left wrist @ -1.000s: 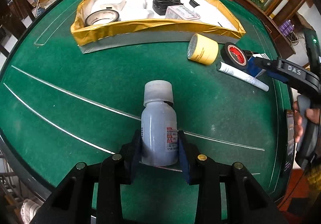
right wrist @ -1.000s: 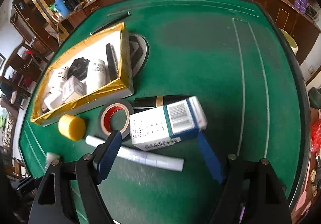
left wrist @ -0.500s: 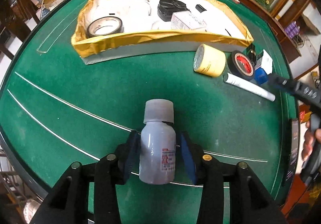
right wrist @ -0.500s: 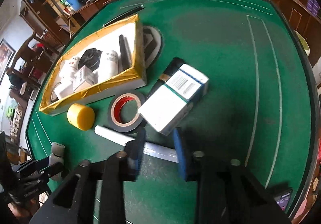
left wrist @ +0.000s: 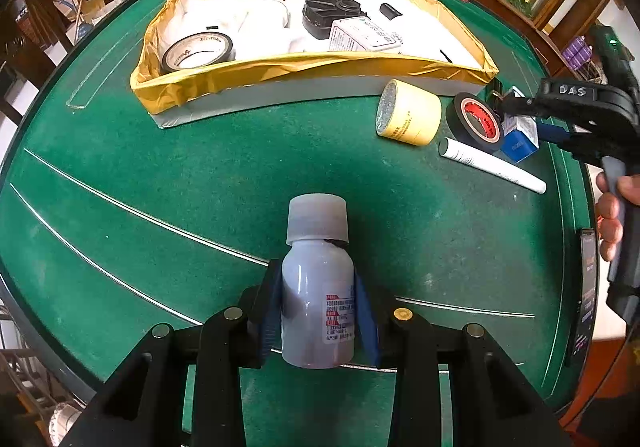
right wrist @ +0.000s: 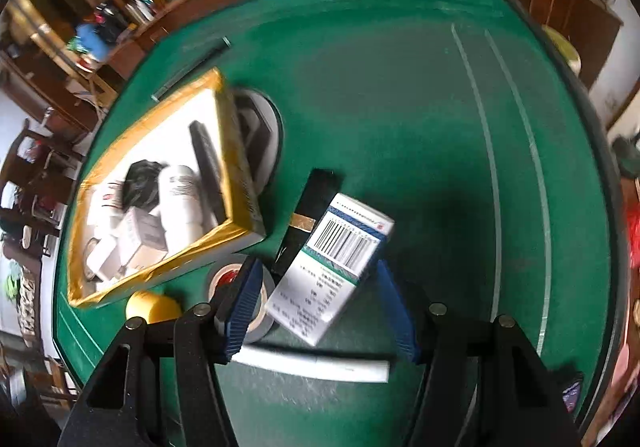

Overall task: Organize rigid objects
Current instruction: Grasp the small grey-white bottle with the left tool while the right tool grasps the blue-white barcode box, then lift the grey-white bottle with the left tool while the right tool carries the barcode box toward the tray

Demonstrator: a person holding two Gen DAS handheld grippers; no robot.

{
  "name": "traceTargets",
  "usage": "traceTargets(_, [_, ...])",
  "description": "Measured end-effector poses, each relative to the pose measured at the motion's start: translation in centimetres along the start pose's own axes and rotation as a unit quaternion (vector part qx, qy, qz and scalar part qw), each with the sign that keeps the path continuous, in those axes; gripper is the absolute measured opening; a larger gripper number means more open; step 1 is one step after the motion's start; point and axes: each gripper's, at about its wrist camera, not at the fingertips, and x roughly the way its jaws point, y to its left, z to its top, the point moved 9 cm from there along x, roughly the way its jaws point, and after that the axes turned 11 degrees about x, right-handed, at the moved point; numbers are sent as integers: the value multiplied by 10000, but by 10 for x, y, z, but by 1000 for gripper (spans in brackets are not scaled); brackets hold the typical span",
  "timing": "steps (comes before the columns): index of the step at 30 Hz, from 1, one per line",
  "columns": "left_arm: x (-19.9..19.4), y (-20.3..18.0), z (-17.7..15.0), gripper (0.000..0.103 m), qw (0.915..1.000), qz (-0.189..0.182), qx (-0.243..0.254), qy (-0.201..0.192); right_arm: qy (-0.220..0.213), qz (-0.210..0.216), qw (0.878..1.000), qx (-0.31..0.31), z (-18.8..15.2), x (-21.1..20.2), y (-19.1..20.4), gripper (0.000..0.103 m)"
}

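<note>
1. Covering most of both views, the green felt counter [left wrist: 224, 167] carries white curved lines and a dark rim.
2. At its far side sits a long tray [left wrist: 304, 67] lined in yellow, holding a grey tape roll [left wrist: 198, 51], a black object [left wrist: 328, 13], a white printed carton [left wrist: 362, 35] and other white items.
3. The left tool [left wrist: 318, 321] is clamped on a white bottle [left wrist: 318, 295] with a grey cap, both blue pads pressing its sides, the bottle raised above the near counter and pointing away from the camera.
4. The right tool [right wrist: 320, 299], at the right of the counter, stands with its blue pads on either side of a white and blue medicine box [right wrist: 332, 271]; its jaws have just been closing, and the blurred picture does not settle whether the pads press the box.
5. The box lies tilted, partly over a black stick with a gold band [right wrist: 306, 217].
6. Just left of the box lie a black tape roll with red core [left wrist: 478, 121] and a yellow roll [left wrist: 408, 113].
7. Nearer lies a white tube [left wrist: 492, 165].
</note>
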Motion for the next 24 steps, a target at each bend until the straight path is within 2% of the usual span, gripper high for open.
traceTargets(4, [-1, 1, -1, 36, 10000, -76, -23, 2, 63, -8, 9999, -152, -5, 0, -1, 44])
traceTargets(15, [1, -3, 5, 36, 9999, 64, 115, -34, 228, 89, 9989, -394, -29, -19, -31, 43])
traceTargets(19, [-2, -4, 3, 36, 9999, 7, -10, -102, 190, 276, 9985, -441, -33, -26, -28, 42])
traceTargets(24, [-18, 2, 3, 36, 9989, -90, -296, -347, 4, 530, 9962, -698, -30, -41, -2, 41])
